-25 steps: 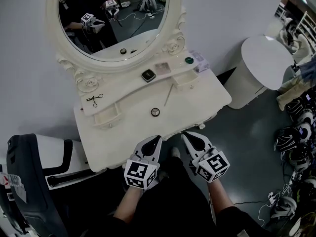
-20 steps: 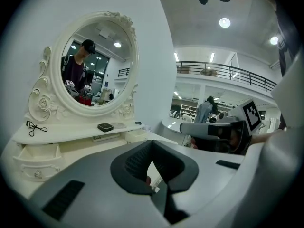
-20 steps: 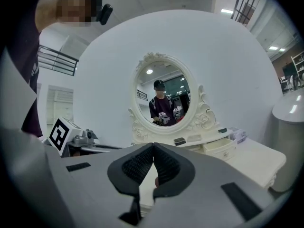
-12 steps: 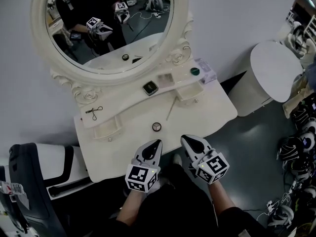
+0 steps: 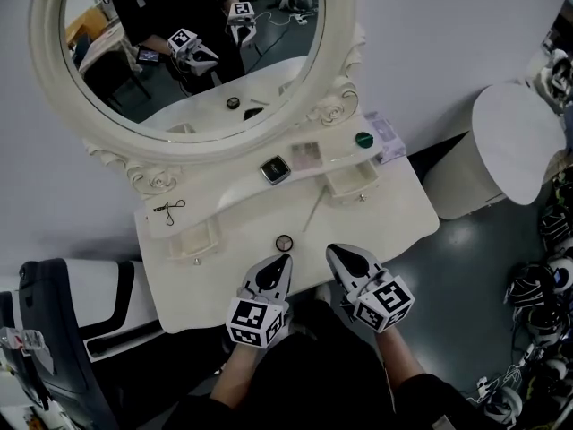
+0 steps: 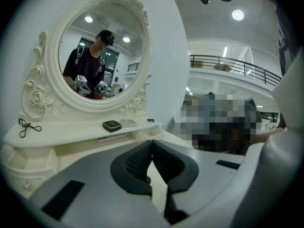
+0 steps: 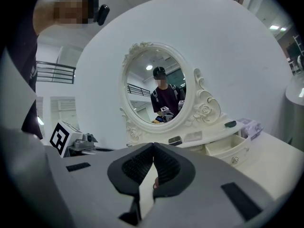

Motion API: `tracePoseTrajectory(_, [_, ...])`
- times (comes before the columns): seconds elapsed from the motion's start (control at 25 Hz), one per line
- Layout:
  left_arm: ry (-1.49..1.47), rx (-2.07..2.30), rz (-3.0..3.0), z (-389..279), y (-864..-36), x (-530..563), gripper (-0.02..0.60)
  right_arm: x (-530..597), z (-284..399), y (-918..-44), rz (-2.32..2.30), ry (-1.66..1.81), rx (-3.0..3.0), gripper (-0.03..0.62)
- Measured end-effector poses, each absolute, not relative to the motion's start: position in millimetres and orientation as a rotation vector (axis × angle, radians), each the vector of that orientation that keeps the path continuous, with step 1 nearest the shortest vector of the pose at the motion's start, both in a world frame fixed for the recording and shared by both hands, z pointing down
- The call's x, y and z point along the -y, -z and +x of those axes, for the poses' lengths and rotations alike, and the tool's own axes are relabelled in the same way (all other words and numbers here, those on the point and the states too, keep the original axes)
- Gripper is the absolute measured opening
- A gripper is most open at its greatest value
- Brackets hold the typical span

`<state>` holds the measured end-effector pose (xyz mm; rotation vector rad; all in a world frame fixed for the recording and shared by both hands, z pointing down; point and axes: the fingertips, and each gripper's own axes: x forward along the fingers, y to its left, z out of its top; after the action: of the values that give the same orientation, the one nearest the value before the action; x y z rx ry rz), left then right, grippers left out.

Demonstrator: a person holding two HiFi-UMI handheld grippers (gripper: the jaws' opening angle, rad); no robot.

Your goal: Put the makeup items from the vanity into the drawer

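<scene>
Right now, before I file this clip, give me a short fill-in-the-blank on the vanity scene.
The left tongs and right tongs are both ____ and empty. The mirror is ____ in shape. The green cap sits to the ____ of the dark compact. Missing words: shut, oval, right.

The white table (image 5: 394,218) carries a small round compact (image 5: 284,242) near its front edge, with a thin pale stick (image 5: 313,211) lying slantwise just behind it. On the raised shelf (image 5: 228,192) sit a dark square compact (image 5: 275,169), a pale palette (image 5: 306,157), a green-lidded pot (image 5: 363,139) and, far left, an eyelash curler (image 5: 170,210). Below the shelf, the right drawer (image 5: 351,180) and the left drawer (image 5: 195,237) stand pulled open.
</scene>
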<state>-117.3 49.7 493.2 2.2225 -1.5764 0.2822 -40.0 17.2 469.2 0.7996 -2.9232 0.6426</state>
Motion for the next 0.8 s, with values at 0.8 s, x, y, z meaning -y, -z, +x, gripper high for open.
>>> tracePoseTrajectory(0.8, [-0.478,1.469,2.156,-148,-571,-24,0.015,19,-77,-527,0.820,-0.868,2.829,0.023])
